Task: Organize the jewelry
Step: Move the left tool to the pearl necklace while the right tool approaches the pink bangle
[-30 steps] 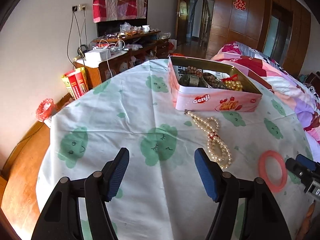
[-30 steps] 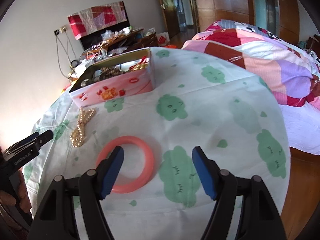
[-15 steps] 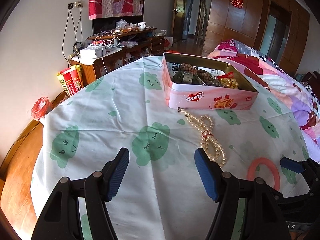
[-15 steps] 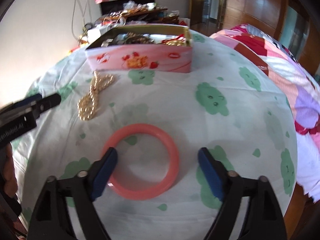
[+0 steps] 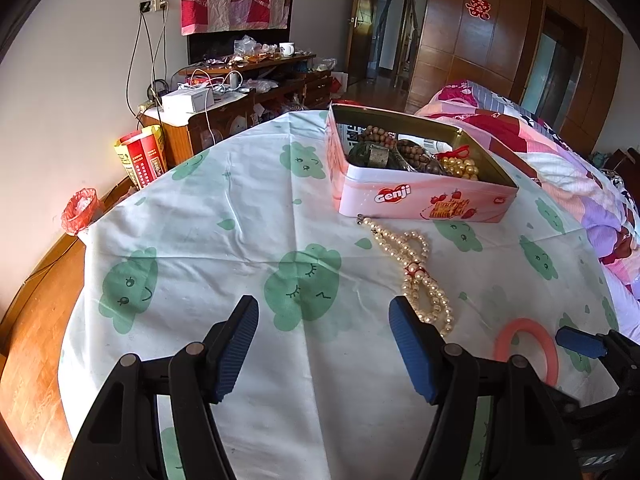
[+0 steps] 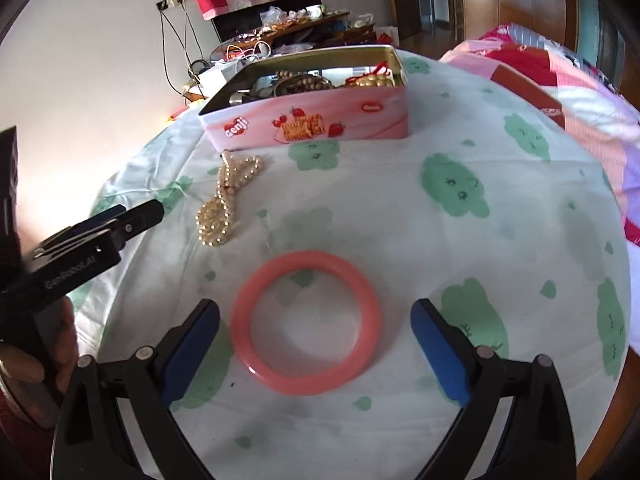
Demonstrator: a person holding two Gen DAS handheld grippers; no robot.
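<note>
Framing the flat coral-pink plastic bangle (image 6: 306, 322) between its two blue-padded fingers (image 6: 191, 350), the right gripper (image 6: 316, 354) is seen with its jaws spread wide, having just been opening; the ring lies between the pads but is touched by neither, a clear gap being left on each side. From the fingertips the bangle is placed at twelve o'clock, just ahead and centred, flat on the white tablecloth printed with green cloud faces (image 6: 460, 240); being round, it offers no long axis, so any diameter can be taken across. The right gripper is judged the nearer by far. The left gripper (image 5: 322, 346) is held released and empty over bare cloth, with the bangle seen at its three o'clock and the looped string of cream pearl beads (image 5: 420, 276) lying just beyond its right finger at about one o'clock. The open pink rectangular biscuit tin (image 6: 304, 124), already holding beads and other pieces, stands well beyond the bangle at twelve o'clock in the right wrist view, and is judged the likely destination once the pads are closed across the ring.
</note>
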